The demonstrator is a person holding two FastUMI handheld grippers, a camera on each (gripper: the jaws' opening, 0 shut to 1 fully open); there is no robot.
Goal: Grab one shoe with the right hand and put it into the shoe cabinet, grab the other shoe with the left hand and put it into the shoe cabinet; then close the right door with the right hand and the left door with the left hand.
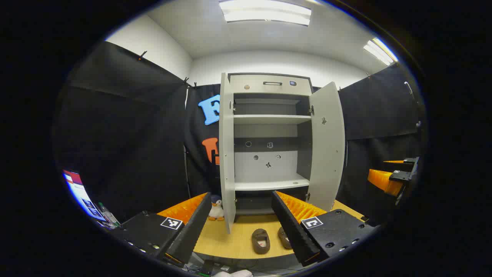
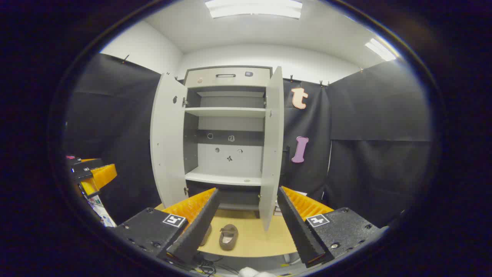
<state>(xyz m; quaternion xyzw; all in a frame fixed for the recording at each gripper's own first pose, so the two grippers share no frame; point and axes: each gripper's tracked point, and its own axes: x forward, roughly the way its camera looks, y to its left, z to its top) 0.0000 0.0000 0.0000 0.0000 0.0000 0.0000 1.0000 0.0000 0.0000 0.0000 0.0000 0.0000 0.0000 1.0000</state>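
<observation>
Shoes [image 1: 260, 241] lie before the shoe cabinet [image 2: 226, 115]; both grippers' fingers spread, empty; penguin toy [image 1: 216, 209] left.

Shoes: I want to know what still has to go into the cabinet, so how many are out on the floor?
2. One brown shoe lies on the mat in front of the open cabinet; the other shoe lies beside it, partly hidden by a gripper finger.

The shoe cabinet [image 1: 323, 146] looks like smooth matt board; two shoes [image 1: 261, 241] look soft and suede-like on a pale wood-grain table [image 2: 253, 238]; the booth wall [image 2: 376, 127] is matt cloth.
</observation>
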